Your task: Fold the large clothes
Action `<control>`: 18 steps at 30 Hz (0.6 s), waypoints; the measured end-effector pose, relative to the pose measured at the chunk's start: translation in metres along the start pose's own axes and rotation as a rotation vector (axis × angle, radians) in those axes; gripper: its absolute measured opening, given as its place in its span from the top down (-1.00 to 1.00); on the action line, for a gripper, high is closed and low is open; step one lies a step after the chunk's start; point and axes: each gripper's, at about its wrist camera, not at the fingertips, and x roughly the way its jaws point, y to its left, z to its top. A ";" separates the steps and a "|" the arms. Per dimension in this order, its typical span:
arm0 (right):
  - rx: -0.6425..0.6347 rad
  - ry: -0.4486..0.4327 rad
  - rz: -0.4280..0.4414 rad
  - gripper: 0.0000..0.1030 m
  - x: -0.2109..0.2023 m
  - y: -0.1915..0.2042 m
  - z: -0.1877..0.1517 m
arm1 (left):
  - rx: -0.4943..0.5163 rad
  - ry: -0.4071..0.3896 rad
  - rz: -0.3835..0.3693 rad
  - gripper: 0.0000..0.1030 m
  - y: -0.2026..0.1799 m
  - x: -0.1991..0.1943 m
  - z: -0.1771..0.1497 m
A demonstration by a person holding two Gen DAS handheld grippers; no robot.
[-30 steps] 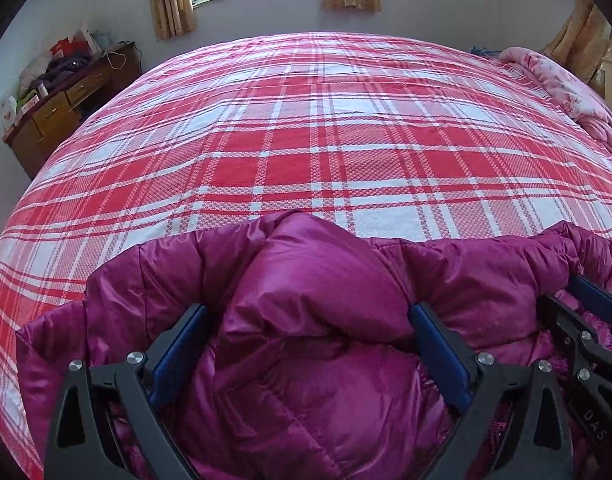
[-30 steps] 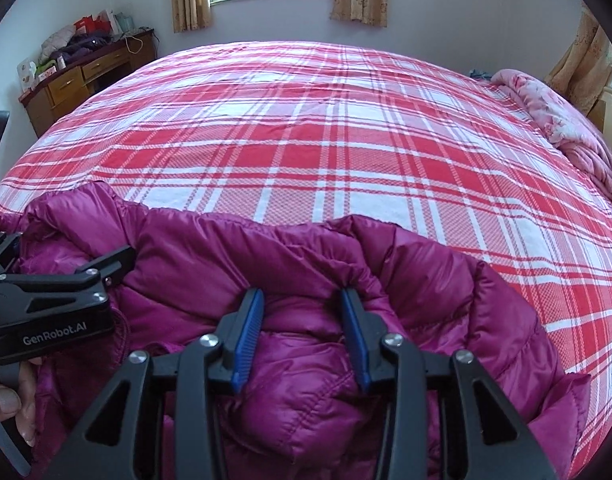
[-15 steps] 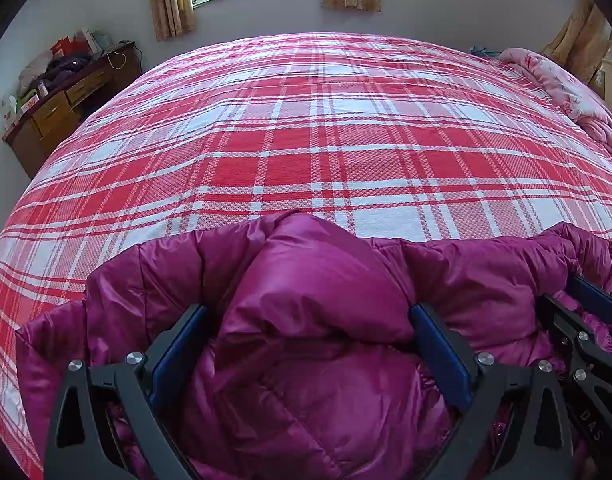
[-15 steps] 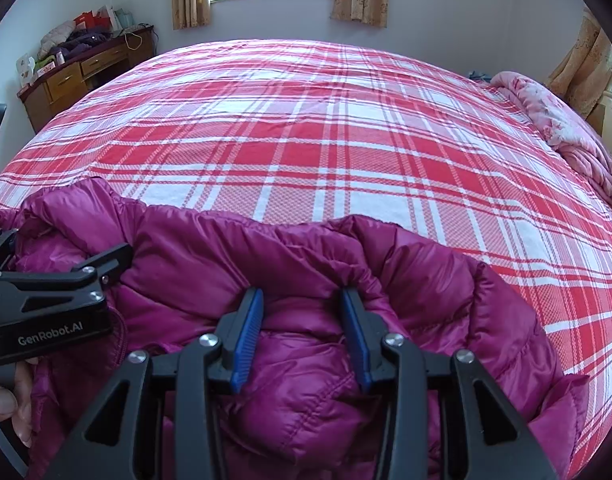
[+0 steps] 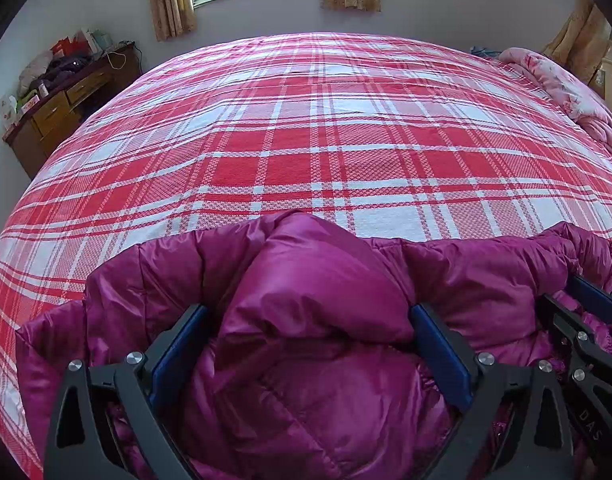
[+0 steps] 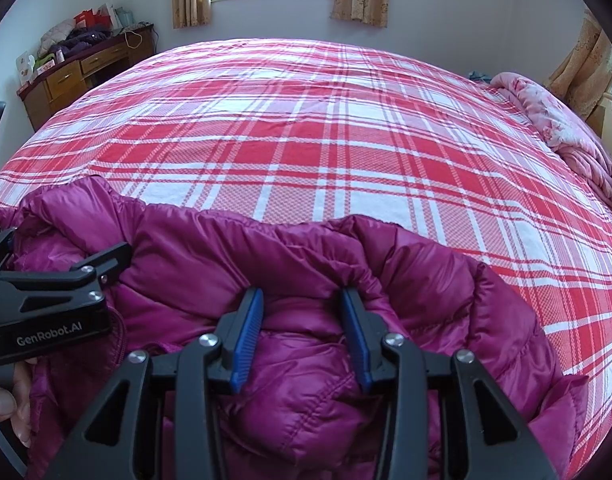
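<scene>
- Left wrist view: the left gripper has its jaws set wide, with a thick puffed fold of the magenta jacket bulging up between the blue pads. Both pads lie against the fabric at the sides of the bulge, gripping it.
- The jacket lies bunched along the near edge of the bed, on the red and white plaid cover.
- At the right edge, the right gripper shows partly, down in the jacket.
- A wooden desk piled with things stands at the far left; a pink quilt lies at the far right.
- Right wrist view: the right gripper has its jaws fairly narrow, pinching a ridge of the jacket between the pads.
- The left gripper sits at the left, its fingers in the jacket, with the hand that holds it showing at the lower left edge.
- The jacket spreads across the near side of the bed.
</scene>
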 end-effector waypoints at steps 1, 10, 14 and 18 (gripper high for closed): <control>-0.001 0.000 -0.001 0.16 0.000 0.000 0.000 | 0.001 0.000 0.001 -0.95 0.000 0.000 0.000; -0.006 0.001 -0.008 0.16 0.001 0.002 0.000 | 0.002 -0.001 0.011 -0.98 0.000 0.001 0.000; -0.033 0.009 -0.015 0.15 -0.002 0.004 0.003 | -0.003 0.012 -0.007 -0.98 0.002 0.000 0.004; -0.015 -0.047 0.024 -0.13 -0.038 -0.009 -0.002 | -0.029 -0.046 -0.069 -0.98 0.020 -0.036 0.002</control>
